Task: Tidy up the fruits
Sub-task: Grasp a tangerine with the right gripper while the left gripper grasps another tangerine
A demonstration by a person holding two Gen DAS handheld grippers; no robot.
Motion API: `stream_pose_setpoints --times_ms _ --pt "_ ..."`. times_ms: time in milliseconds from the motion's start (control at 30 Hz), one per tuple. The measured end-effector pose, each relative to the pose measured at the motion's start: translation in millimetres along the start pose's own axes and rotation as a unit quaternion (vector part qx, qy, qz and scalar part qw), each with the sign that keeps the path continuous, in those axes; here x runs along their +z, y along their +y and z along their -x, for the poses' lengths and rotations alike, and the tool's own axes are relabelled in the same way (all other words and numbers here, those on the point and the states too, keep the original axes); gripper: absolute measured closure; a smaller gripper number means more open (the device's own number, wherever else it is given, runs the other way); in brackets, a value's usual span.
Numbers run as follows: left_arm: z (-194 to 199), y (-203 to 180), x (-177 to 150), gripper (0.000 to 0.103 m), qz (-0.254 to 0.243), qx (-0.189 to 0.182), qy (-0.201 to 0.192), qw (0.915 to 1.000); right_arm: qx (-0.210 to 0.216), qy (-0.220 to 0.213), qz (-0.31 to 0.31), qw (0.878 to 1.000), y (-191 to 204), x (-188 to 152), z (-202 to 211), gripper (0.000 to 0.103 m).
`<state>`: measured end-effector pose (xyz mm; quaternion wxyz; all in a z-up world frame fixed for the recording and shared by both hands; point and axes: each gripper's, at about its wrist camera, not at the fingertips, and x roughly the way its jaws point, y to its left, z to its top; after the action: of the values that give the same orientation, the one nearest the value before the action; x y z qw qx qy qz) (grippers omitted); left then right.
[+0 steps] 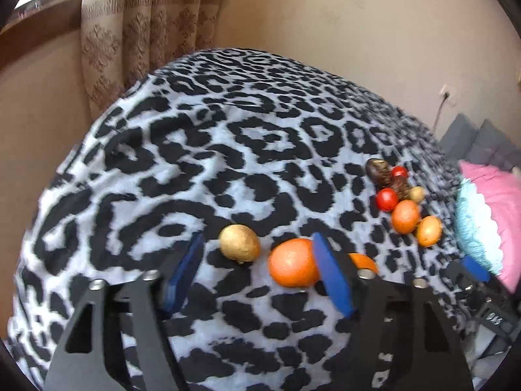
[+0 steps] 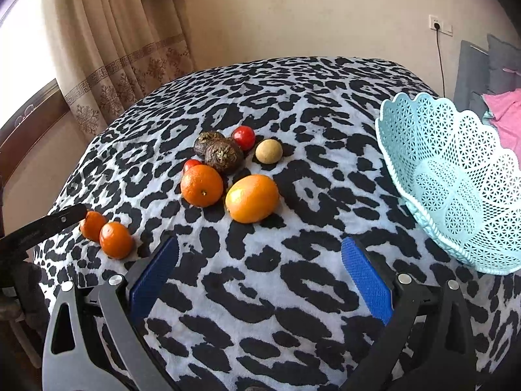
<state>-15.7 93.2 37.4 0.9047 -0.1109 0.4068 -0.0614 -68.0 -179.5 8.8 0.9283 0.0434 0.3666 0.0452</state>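
Fruits lie on a leopard-print blanket [image 2: 260, 293]. In the right wrist view a cluster holds two oranges [image 2: 202, 185] [image 2: 252, 198], two dark wrinkled fruits [image 2: 223, 153], two red tomatoes [image 2: 243, 137] and a tan round fruit [image 2: 268, 151]; two small oranges [image 2: 116, 239] lie at the left. The empty light-blue lattice basket [image 2: 456, 176] stands at the right. My right gripper [image 2: 260, 270] is open and empty, short of the cluster. My left gripper [image 1: 260, 267] is open, with a golden fruit [image 1: 239, 243] and an orange [image 1: 293, 262] just beyond its fingertips.
A pink pillow [image 1: 498, 208] lies beside the basket [image 1: 472, 224] at the right. A curtain [image 2: 123, 42] and window are at the back left, a wall socket with cable [image 2: 438, 26] at the back right. The left gripper's finger [image 2: 49, 224] enters the right wrist view at the left.
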Motion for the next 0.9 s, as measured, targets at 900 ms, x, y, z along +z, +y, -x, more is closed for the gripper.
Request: stream_pose_setpoints --times_ms 900 --pt "31.3 26.3 -5.6 0.05 0.012 0.01 -0.029 0.9995 0.102 0.071 0.107 0.986 79.2 0.1 -23.7 0.026"
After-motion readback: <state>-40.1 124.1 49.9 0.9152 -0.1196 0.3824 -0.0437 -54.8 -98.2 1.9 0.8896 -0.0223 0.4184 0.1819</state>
